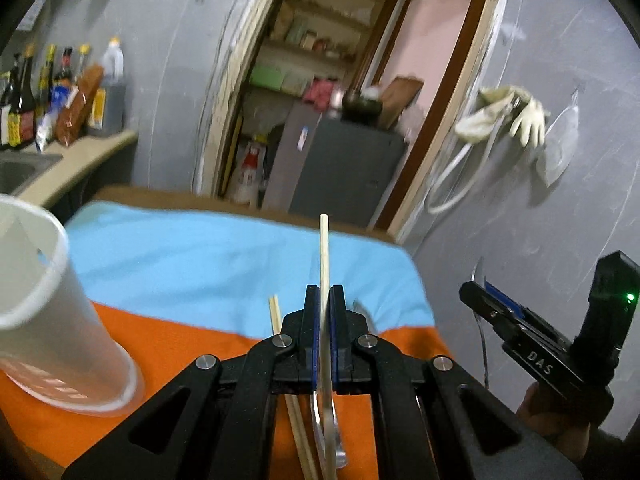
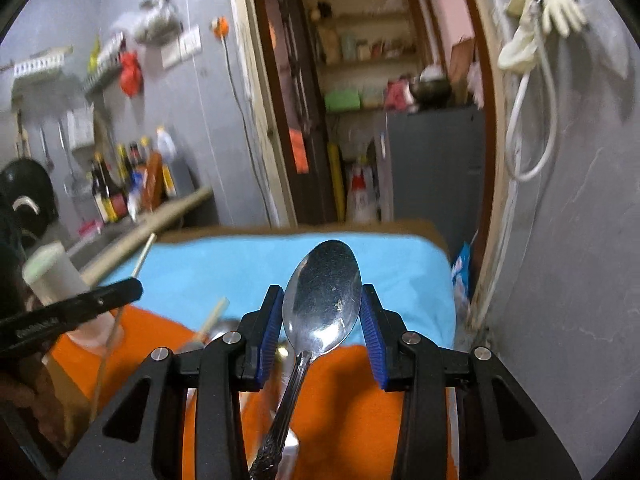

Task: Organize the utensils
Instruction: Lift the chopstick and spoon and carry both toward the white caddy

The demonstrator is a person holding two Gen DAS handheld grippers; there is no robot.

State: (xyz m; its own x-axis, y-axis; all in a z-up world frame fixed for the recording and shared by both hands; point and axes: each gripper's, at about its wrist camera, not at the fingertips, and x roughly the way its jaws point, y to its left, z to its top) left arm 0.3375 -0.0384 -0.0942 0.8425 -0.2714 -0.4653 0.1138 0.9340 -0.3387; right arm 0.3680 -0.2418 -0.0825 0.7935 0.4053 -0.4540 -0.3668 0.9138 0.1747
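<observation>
L gripper point(image 1: 324, 304) is clamped on a pale wooden chopstick point(image 1: 324, 248), tip pointing up and away, w/ the tall white plastic cup point(image 1: 48, 312) standing on the orange cloth point(image 1: 192, 344) off to its left. R gripper point(image 2: 322, 312) pinches a shiny steel spoon point(image 2: 322, 292) by the bowl edges, handle hanging down (grip looks slim). To do it well: swing the chopstick over the cup mouth, tilt it near vertical, lower before letting go. More chopsticks point(image 1: 276, 316) lie on the cloth below.

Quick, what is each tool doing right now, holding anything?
Left tool: closed on a single chopstick.
Right tool: closed around a metal spoon, gripped at its bowl.
</observation>
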